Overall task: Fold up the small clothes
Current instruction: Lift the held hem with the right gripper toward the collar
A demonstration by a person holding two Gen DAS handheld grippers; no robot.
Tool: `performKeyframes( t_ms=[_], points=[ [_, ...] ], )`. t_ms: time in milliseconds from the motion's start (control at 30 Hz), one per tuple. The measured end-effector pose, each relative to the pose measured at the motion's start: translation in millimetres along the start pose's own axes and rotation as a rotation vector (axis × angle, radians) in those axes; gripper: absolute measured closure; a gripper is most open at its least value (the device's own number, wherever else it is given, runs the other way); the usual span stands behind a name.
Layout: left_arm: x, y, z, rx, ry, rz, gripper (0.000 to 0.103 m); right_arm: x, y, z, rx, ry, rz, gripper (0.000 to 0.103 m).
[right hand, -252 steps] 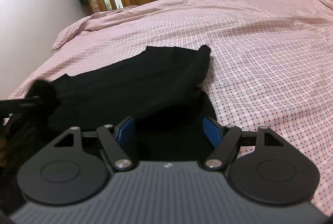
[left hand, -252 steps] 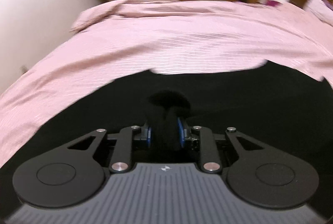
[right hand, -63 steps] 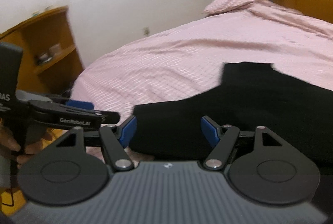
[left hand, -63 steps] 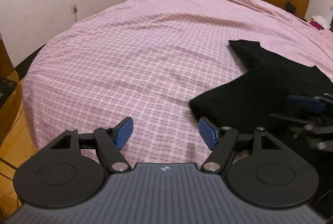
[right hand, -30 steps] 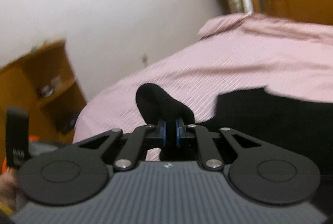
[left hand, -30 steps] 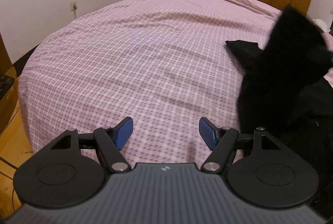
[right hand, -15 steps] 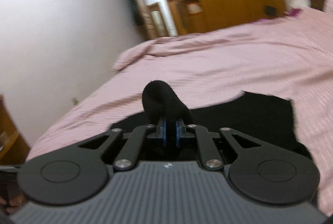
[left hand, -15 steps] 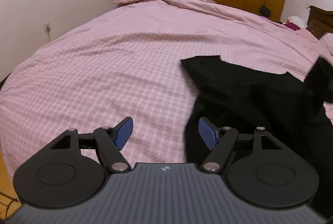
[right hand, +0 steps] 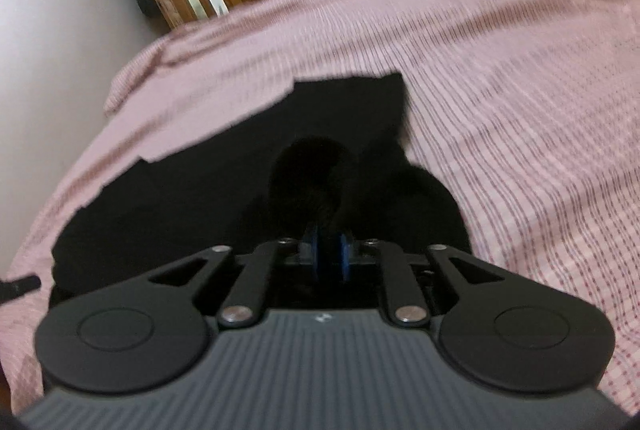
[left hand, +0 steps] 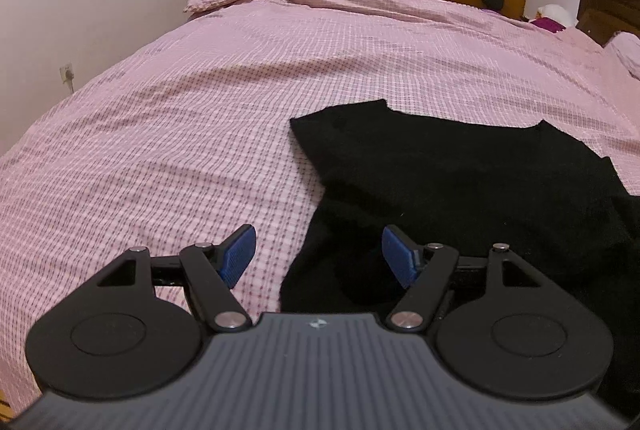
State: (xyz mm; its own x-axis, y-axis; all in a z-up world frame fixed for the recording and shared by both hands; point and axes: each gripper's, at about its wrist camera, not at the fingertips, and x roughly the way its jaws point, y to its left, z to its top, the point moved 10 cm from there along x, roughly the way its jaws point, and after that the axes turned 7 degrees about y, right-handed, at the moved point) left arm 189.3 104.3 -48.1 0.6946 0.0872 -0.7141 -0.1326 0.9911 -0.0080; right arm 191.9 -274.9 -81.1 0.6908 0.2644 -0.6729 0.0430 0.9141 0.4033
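The right gripper (right hand: pixel 329 252), which a moment ago was raised well above the bed with a bunch of black cloth pinched in it, has swung round and come down over the black garment (left hand: pixel 460 190) lying on the pink checked bedcover (left hand: pixel 180 134). Its blue pads are pressed together on a rounded wad of that same black fabric, which bulges out just ahead of the fingers. The right wrist view is smeared by motion, so the carry looks unfinished. The left gripper (left hand: pixel 318 256) has turned from looking across bare bedcover to facing the garment; its fingers are spread wide and hold nothing, and the garment's near left edge lies between and just beyond them. In the left wrist view the cloth now lies mostly flat, with a pointed corner toward the far left and a straight far edge. Read against the task, one side or sleeve seems to have been lifted and drawn across the body of the garment, so a fold is probably being laid. The release is not yet made, and whether the folded layer sits square cannot be told, black on black.
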Motion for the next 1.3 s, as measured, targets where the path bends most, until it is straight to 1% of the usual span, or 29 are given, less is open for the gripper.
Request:
performKeyframes(
  t_ms=[33, 67, 100, 267, 333, 400, 500, 600, 633, 667, 700, 733, 767, 833, 900, 933, 967, 1000, 1033, 1067, 1167, 1200, 1233, 1267, 1300],
  points=[
    [1, -2, 3, 0.005, -0.005, 0.0, 0.028, -5, -3, 0, 0.007, -0.004, -0.007, 0.055],
    [2, -4, 6, 0.011, -0.011, -0.001, 0.028, -11, -4, 2, 0.01, -0.02, -0.004, 0.042],
    [3, -6, 10, 0.017, -0.017, -0.002, 0.028, -17, -5, 4, 0.01, -0.04, 0.003, 0.035],
    [11, -17, 32, 0.037, -0.058, -0.006, 0.028, -38, -4, 25, 0.016, -0.118, 0.055, 0.035],
    [19, -22, 41, 0.037, -0.068, -0.01, 0.028, -36, -3, 34, 0.003, -0.134, 0.046, 0.035],
    [30, -25, 49, 0.034, -0.072, -0.002, 0.028, -27, -2, 41, -0.02, -0.137, 0.014, 0.035],
    [53, -23, 59, 0.017, -0.07, 0.037, 0.028, -9, -4, 43, -0.059, -0.119, -0.027, 0.035],
    [82, -15, 63, -0.009, -0.034, 0.085, 0.028, 6, -3, 39, -0.083, -0.095, -0.022, 0.035],
    [90, -12, 61, -0.016, -0.02, 0.092, 0.028, 10, -2, 38, -0.094, -0.088, -0.018, 0.038],
    [98, -9, 59, -0.027, -0.001, 0.104, 0.028, 14, -1, 36, -0.106, -0.083, -0.017, 0.059],
    [105, -6, 55, -0.038, 0.011, 0.113, 0.028, 15, -1, 34, -0.118, -0.079, -0.03, 0.084],
    [112, -3, 51, -0.049, 0.011, 0.125, 0.028, 16, 0, 34, -0.129, -0.08, -0.038, 0.088],
    [115, 1, 48, -0.057, 0.001, 0.137, 0.028, 12, 2, 35, -0.132, -0.1, -0.023, 0.09],
    [116, 7, 47, -0.073, -0.057, 0.167, 0.028, -1, 11, 42, -0.15, -0.164, -0.002, 0.09],
    [114, 14, 47, -0.089, -0.114, 0.248, 0.028, -20, 23, 54, -0.196, -0.267, 0.001, 0.09],
    [115, 15, 48, -0.097, -0.128, 0.273, 0.028, -26, 26, 60, -0.207, -0.302, 0.0, 0.09],
    [117, 18, 49, -0.113, -0.139, 0.283, 0.028, -29, 27, 65, -0.212, -0.33, -0.004, 0.09],
    [120, 20, 49, -0.127, -0.138, 0.289, 0.028, -27, 26, 69, -0.215, -0.335, -0.016, 0.09],
    [123, 22, 49, -0.135, -0.132, 0.296, 0.028, -20, 23, 72, -0.216, -0.322, -0.03, 0.09],
    [127, 23, 49, -0.143, -0.129, 0.303, 0.028, -7, 16, 73, -0.207, -0.287, -0.047, 0.09],
    [134, 27, 53, -0.153, -0.12, 0.31, 0.027, 41, -8, 64, -0.168, -0.128, -0.089, 0.088],
    [136, 28, 53, -0.155, -0.115, 0.309, 0.026, 56, -15, 58, -0.156, -0.089, -0.097, 0.087],
    [137, 29, 53, -0.158, -0.112, 0.308, 0.026, 64, -19, 56, -0.149, -0.091, -0.089, 0.088],
    [137, 29, 53, -0.162, -0.109, 0.305, 0.026, 64, -20, 57, -0.134, -0.11, -0.077, 0.087],
    [138, 30, 53, -0.163, -0.108, 0.303, 0.026, 63, -20, 58, -0.122, -0.107, -0.074, 0.086]
  ],
)
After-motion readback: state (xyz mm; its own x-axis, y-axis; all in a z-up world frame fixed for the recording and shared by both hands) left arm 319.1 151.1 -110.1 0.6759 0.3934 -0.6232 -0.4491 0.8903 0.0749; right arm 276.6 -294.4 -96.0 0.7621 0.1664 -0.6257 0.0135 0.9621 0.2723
